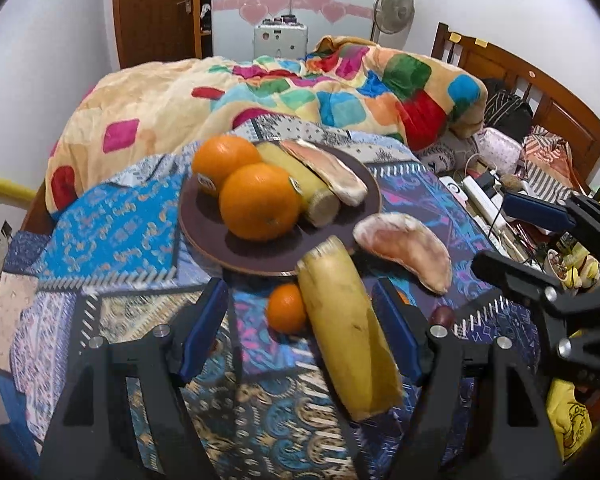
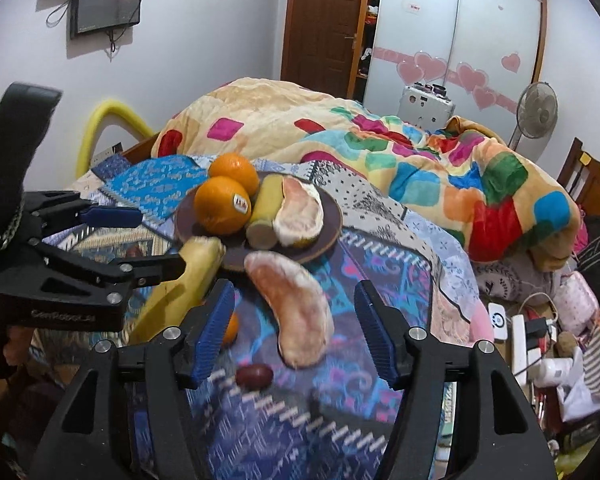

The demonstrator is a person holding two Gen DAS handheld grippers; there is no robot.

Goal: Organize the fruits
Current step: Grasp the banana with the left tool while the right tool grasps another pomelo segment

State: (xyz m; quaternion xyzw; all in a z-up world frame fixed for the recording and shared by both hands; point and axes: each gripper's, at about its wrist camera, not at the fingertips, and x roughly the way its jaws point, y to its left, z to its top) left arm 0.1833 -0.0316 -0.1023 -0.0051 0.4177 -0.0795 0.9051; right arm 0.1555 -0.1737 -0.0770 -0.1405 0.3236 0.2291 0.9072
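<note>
Scene on a bed covered by a blue patterned patchwork cloth [image 1: 111,216], fruit sorting partly complete. The round dark brown plate [image 1: 203,236] already carries two large oranges [image 1: 259,200], a cut yellow banana-like piece [image 1: 300,180] and a pale pink peeled pomelo segment [image 1: 328,172]. Still off the plate, lying on the cloth near its front rim: a second yellow banana-like piece [image 1: 348,340], a second pink pomelo segment [image 2: 295,304], a small orange mandarin [image 1: 285,308] and a small dark red oval fruit [image 2: 253,376]. The left gripper [image 1: 300,336] stands open, blue pads apart, with the yellow piece between them but no pad visibly pressing on it. The right gripper [image 2: 295,332] is likewise open, straddling the loose pomelo segment without contact. By this reading, four pieces remain to be moved, and each tool is placed to take one.
</note>
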